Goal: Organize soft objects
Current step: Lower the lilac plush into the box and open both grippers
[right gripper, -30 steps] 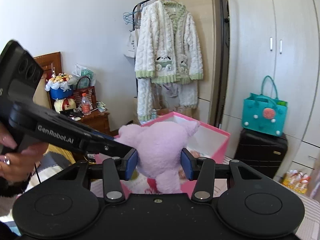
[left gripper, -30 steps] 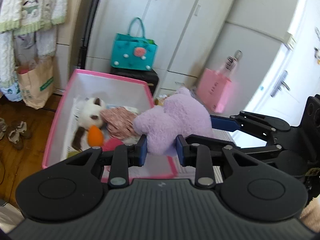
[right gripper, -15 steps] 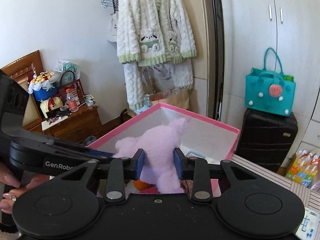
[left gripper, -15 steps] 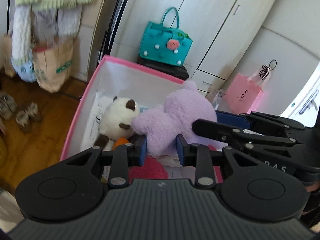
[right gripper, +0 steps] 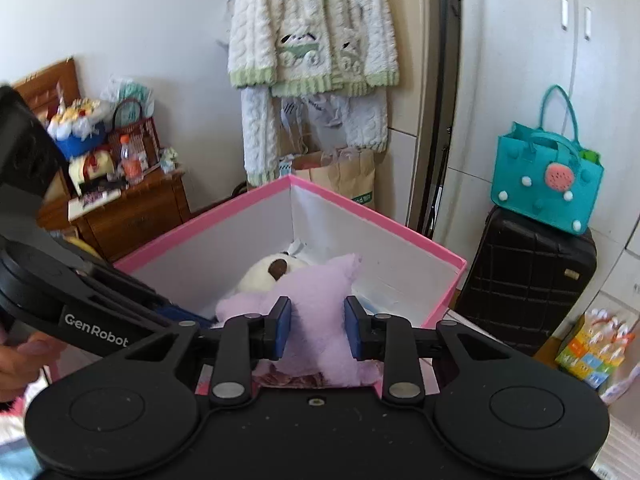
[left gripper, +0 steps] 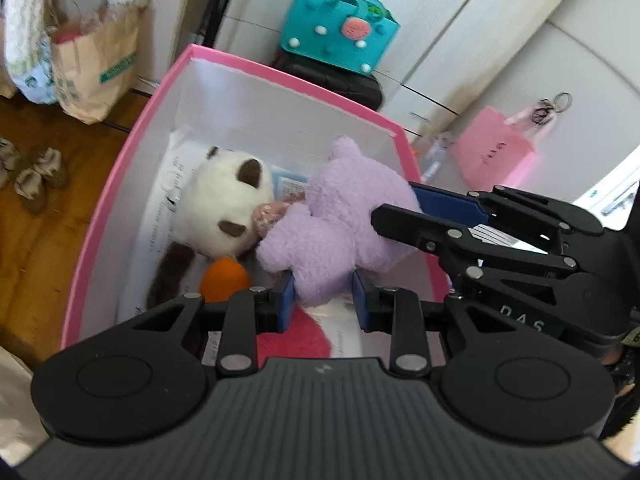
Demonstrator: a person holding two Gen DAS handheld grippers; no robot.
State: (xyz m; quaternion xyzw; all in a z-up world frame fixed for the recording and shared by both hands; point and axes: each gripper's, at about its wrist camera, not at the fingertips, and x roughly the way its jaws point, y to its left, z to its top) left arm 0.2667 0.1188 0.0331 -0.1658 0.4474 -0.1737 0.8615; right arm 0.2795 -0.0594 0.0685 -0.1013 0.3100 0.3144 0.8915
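Bedroom scene: wooden floor (left gripper: 36, 240), pale wardrobe doors (right gripper: 520, 60), a teal bag (right gripper: 548, 184) sitting on a black suitcase (right gripper: 528, 280), a knitted cardigan (right gripper: 312, 28) hanging up. "GenRobot" reads along the left claw's arm in the right wrist view. Both claws have the purple plush (left gripper: 340, 224): left claw (left gripper: 323, 300) pinched on one limb, right claw (right gripper: 315, 328) squeezing its body. It lies inside the pink box (left gripper: 116, 200), long axis running from the left claw toward the far right corner, against a white-and-brown plush (left gripper: 224, 208) and an orange ball (left gripper: 224, 280).
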